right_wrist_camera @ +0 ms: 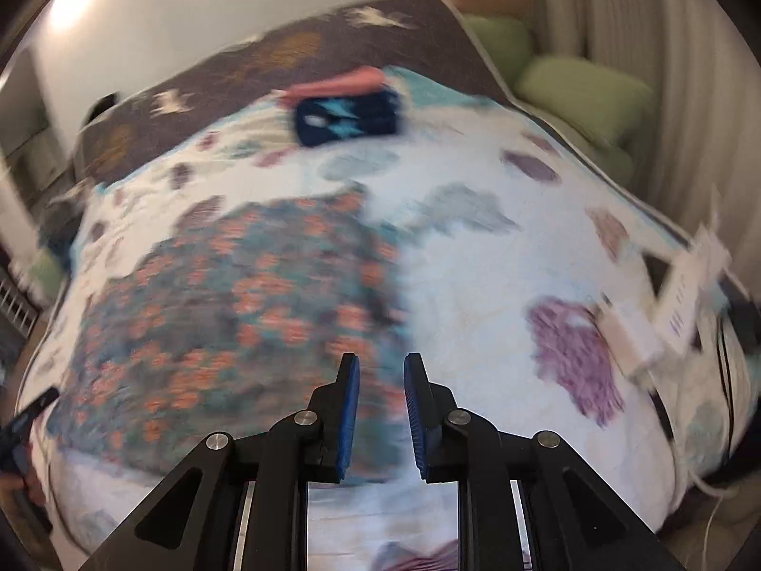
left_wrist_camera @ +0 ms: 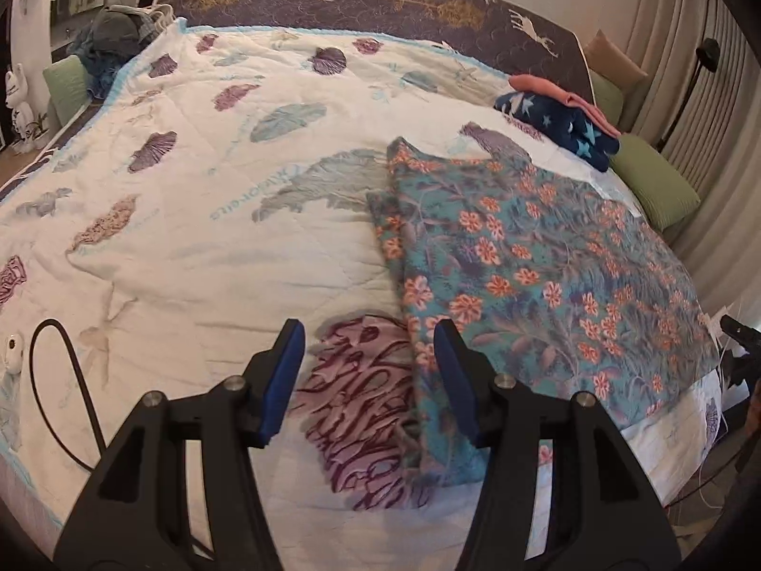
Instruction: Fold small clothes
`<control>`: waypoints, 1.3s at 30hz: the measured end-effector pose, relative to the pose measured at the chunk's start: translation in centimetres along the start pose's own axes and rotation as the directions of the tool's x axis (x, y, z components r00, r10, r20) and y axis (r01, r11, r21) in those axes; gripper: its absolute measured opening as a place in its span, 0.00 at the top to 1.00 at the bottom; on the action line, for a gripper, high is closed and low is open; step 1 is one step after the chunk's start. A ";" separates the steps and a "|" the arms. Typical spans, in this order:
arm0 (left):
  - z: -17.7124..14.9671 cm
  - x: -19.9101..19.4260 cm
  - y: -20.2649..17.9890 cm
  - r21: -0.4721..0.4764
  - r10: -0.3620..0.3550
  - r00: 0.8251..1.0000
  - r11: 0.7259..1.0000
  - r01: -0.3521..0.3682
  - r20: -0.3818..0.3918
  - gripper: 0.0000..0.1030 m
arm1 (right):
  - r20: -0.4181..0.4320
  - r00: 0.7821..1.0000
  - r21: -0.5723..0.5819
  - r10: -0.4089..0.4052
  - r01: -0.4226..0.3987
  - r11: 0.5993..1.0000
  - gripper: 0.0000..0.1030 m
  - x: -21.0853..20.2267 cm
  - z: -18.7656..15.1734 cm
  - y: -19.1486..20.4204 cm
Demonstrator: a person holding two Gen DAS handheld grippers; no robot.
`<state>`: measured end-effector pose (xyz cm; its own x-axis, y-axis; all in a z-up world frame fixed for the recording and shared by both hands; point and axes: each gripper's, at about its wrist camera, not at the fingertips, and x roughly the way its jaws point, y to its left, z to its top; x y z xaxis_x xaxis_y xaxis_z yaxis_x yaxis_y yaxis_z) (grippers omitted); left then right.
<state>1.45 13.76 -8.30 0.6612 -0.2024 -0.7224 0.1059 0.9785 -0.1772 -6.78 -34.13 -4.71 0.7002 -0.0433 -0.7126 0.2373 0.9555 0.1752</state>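
- In the left wrist view my left gripper point(left_wrist_camera: 368, 338) sits low in the centre of the frame, jaws standing apart about halfway, with nothing between the blue pads point(left_wrist_camera: 284, 380).
- Its right-hand pad sits over the near left edge of the floral garment point(left_wrist_camera: 547, 276); I cannot tell whether it touches the cloth.
- That floral garment, teal with orange flowers, lies flat and spread across the right half of the frame on the white quilt point(left_wrist_camera: 190, 238).
- A folded pile sits in the upper right of that view: a navy star-print piece point(left_wrist_camera: 570, 128) with a pink piece point(left_wrist_camera: 556, 90) on top.
- A black cable point(left_wrist_camera: 62, 371) loops on the quilt at lower left.
- A green pillow point(left_wrist_camera: 656, 181) lies at the right edge of the bed.
- The right wrist view is motion-blurred. My right gripper point(right_wrist_camera: 380, 361) shows at bottom centre, jaws nearly together with a narrow gap, and I see nothing held between them.
- There the floral garment point(right_wrist_camera: 238, 309) fills the left-centre of the frame, its right edge just ahead of the fingertips.
- The navy and pink pile point(right_wrist_camera: 347, 114) lies well beyond, at upper centre.
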 end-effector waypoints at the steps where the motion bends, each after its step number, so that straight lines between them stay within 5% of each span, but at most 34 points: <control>1: 0.0 -0.2 0.2 -0.004 0.002 1.000 1.000 -0.002 0.007 0.44 | 0.008 0.999 -0.042 0.034 -0.034 0.999 0.80 -0.4 0.1 1.4; 7: -0.2 -0.7 0.7 -0.034 -0.002 1.000 0.999 0.002 0.007 0.43 | -0.039 0.974 -0.309 0.223 -0.224 0.924 0.62 -0.5 -0.8 10.8; 13: -0.8 -1.1 0.9 -0.024 -0.006 1.000 1.000 0.006 0.004 0.40 | -0.086 0.955 -0.514 0.282 -0.285 0.809 0.60 0.6 -3.9 19.4; 23: -1.3 -1.7 5.8 -0.159 -0.013 1.000 0.987 0.014 0.005 0.39 | 0.063 0.955 -0.848 0.291 -0.103 0.520 0.41 0.5 -11.4 31.0; 30: -1.7 -3.0 8.6 -0.182 0.013 0.999 0.983 -0.007 0.032 0.39 | 0.117 0.948 -0.914 0.297 -0.013 0.405 0.39 2.2 -14.4 36.0; 35: -0.7 -2.9 10.1 -0.229 -0.047 0.998 0.972 0.056 0.045 0.39 | 0.212 0.945 -0.925 0.248 0.112 0.364 0.41 4.2 -15.8 38.3; 39: 0.7 -2.5 10.0 -0.233 -0.121 0.991 0.964 0.132 0.062 0.39 | 0.201 0.959 -0.903 0.202 0.102 0.417 0.52 5.8 -14.9 39.0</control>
<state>1.38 24.09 -7.86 0.6880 -0.3161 -0.6533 0.0163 0.9067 -0.4215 -3.52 7.20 -12.17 0.8545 0.0927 -0.5111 -0.4378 0.6579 -0.6128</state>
